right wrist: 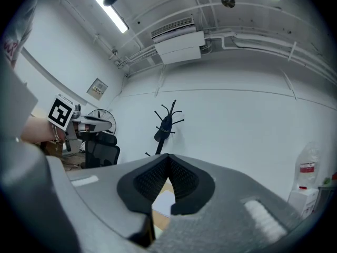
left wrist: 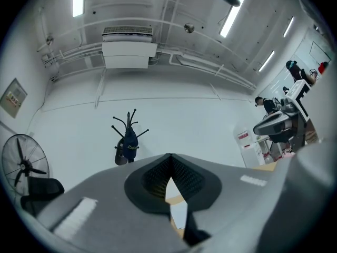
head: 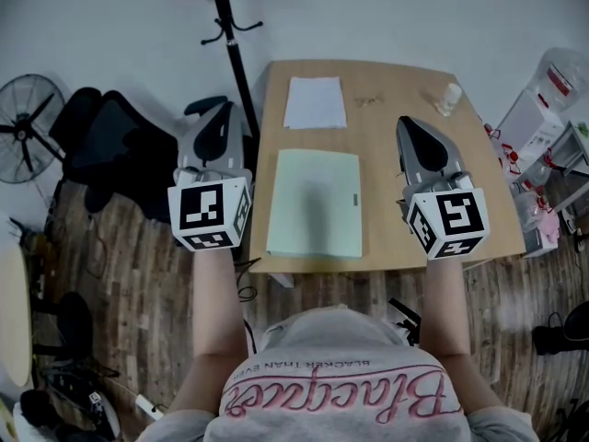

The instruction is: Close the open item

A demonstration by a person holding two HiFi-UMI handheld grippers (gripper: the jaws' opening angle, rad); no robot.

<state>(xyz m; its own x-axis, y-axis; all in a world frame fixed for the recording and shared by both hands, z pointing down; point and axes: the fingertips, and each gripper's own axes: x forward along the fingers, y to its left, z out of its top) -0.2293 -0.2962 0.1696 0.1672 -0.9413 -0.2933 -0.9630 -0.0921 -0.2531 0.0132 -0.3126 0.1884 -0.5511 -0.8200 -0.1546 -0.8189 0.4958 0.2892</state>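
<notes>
A pale green folder (head: 315, 203) lies flat on the wooden table (head: 386, 81), its cover down and a small clasp at its right edge. Beyond it rests a white sheet (head: 315, 102). My left gripper (head: 224, 110) hovers off the table's left edge, beside the folder, jaws shut with nothing between them (left wrist: 169, 157). Over the table's right part, to the right of the folder, my right gripper (head: 406, 123) is held with its jaws shut and empty too (right wrist: 167, 156). Both grippers point slightly upward at the white wall. Neither one touches the folder.
A small white bottle (head: 449, 98) stands at the table's far right corner. A coat stand (head: 225, 26) rises behind the left corner. A black office chair (head: 110, 145) and a fan (head: 23, 127) are at the left; shelves with containers (head: 552, 90) are at the right.
</notes>
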